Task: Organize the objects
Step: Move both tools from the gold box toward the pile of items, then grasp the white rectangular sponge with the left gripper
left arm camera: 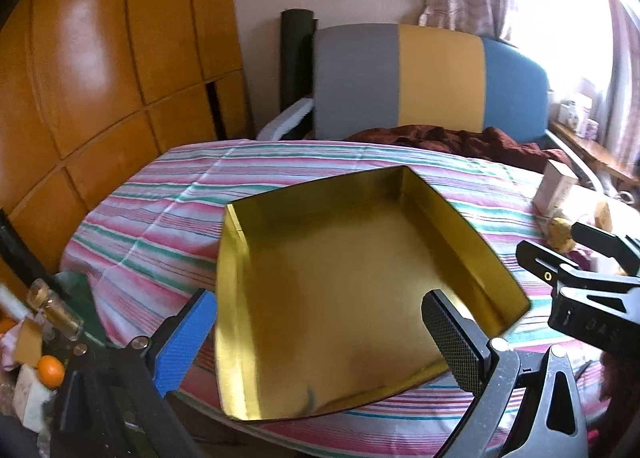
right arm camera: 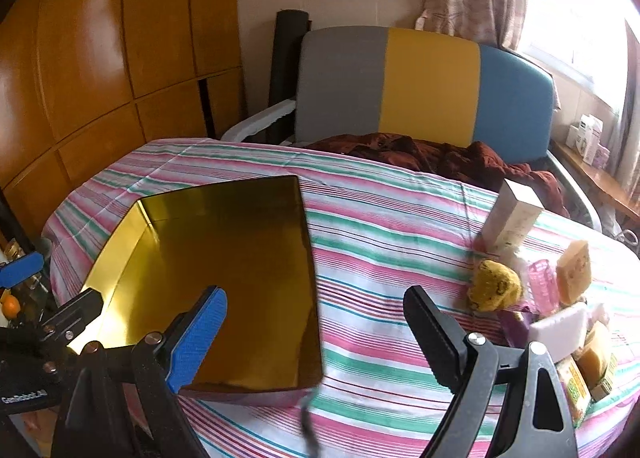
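Jaws of both the left gripper (left arm camera: 324, 342) and right gripper (right arm camera: 316, 332) spread wide, nothing held. Gold box (right arm camera: 208, 278) sits empty on the striped tablecloth (right arm camera: 392, 226); clutter pile, including yellow sponge (right arm camera: 496, 286) and white carton (right arm camera: 512, 218), lies well apart to its right. Judgement: take the nearest item first, square the fingers across its narrow side, close gently.

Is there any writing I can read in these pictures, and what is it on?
"GenRobot.AI": white letters on the black body of the left gripper, low at the left edge of the right wrist view.
Embossed marks on the right gripper in the left wrist view: too blurred to read.
Print on the white carton and the green packet: too small to read.
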`<state>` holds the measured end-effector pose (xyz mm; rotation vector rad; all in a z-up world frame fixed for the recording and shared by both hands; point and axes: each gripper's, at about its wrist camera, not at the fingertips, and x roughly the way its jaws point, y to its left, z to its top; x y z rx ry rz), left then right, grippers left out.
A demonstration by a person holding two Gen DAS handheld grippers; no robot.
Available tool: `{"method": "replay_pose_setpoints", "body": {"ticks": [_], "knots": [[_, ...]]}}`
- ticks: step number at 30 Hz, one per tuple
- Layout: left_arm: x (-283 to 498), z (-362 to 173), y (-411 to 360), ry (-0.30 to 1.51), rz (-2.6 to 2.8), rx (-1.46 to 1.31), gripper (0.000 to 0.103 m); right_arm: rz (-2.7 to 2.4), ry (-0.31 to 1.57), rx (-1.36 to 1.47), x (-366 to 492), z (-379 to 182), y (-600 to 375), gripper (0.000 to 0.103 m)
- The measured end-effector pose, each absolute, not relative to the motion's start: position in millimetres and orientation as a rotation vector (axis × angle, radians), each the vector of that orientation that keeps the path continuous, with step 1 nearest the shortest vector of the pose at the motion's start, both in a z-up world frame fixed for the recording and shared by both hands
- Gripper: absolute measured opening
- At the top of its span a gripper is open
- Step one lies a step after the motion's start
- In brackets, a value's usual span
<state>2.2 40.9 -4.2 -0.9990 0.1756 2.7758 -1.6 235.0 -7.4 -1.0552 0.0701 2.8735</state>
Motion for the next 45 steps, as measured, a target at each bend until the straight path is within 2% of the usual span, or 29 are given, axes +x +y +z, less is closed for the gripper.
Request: {"method": "replay_pose_setpoints", "body": {"ticks": [4,16,27,34,45], "knots": [[-2,-4,47,0.098,2.672,-1.019,0.103,2.826,0.119,-1.041,3,-7,258,0.091],[0,1,90,0.146,2.519,-0.948,0.103,2.589,0.341,-0.98,41,0,381,0.092],[0,-1,160,0.33,2.346,-0.925,0.103,2.323,0.636,-0.784,98,6,508,0.092],[0,-2,215,0.447,2.243,-0.888,0.103,2.303,0.812,-0.711,117,-7,535,0.092],[5,-12,316,0.605,2.022,-0.829,0.103,2.304,0.936,-0.64,128,-11,544,0.092]]}}
